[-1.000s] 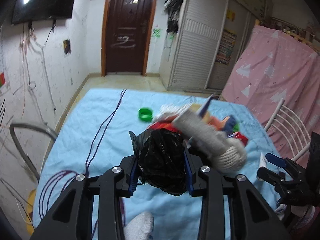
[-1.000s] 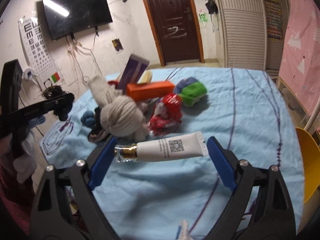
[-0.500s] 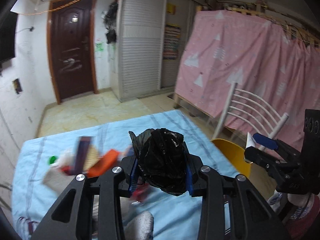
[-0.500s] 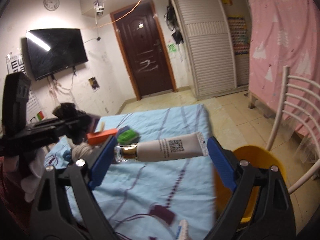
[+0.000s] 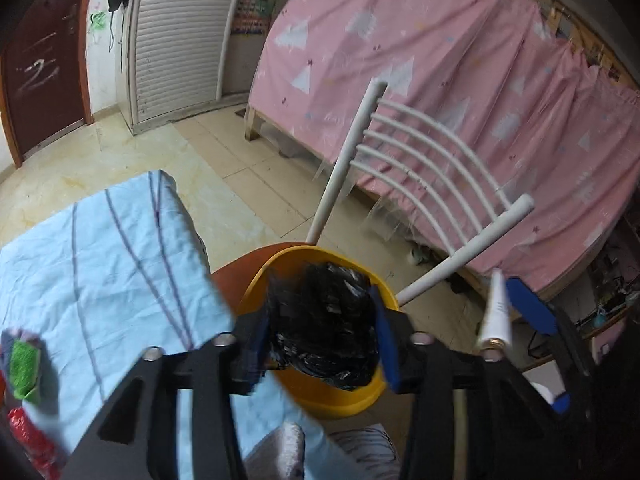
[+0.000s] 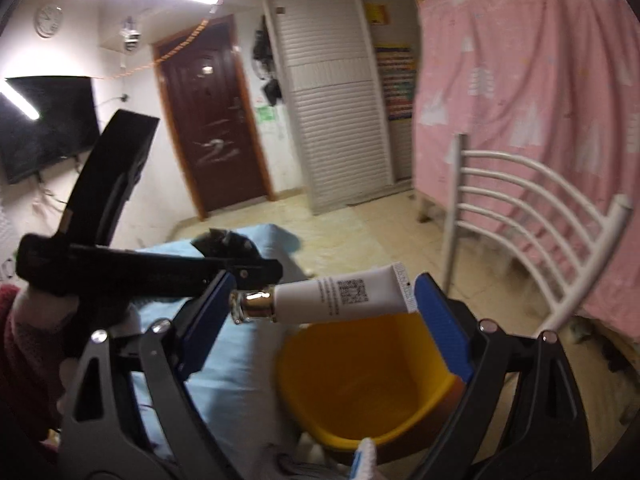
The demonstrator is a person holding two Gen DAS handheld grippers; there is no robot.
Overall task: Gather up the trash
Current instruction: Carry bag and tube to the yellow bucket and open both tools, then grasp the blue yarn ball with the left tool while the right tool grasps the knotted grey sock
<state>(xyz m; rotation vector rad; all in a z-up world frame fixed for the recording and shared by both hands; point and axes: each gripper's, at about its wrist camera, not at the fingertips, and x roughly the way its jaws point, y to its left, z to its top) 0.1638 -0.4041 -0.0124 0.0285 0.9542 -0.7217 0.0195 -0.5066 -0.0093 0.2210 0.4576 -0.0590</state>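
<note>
- Left jaws just opening around crumpled black plastic bag [image 5: 324, 328], above round yellow plastic bin [image 5: 332, 394].
- Right jaws clamping white cosmetic tube [image 6: 340, 294] endwise.
- Next: drop bag, then tube.

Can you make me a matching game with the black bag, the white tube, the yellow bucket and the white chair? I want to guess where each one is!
Things:
1. crumpled black bag
2. white tube
3. yellow bucket
4. white chair

Places:
A. in front of the pink curtain
B. spanning the right gripper, end to end
C. between the left gripper fingers
D. on the chair seat, beside the blue-covered table

Pairs: 1-C, 2-B, 3-D, 4-A
</note>
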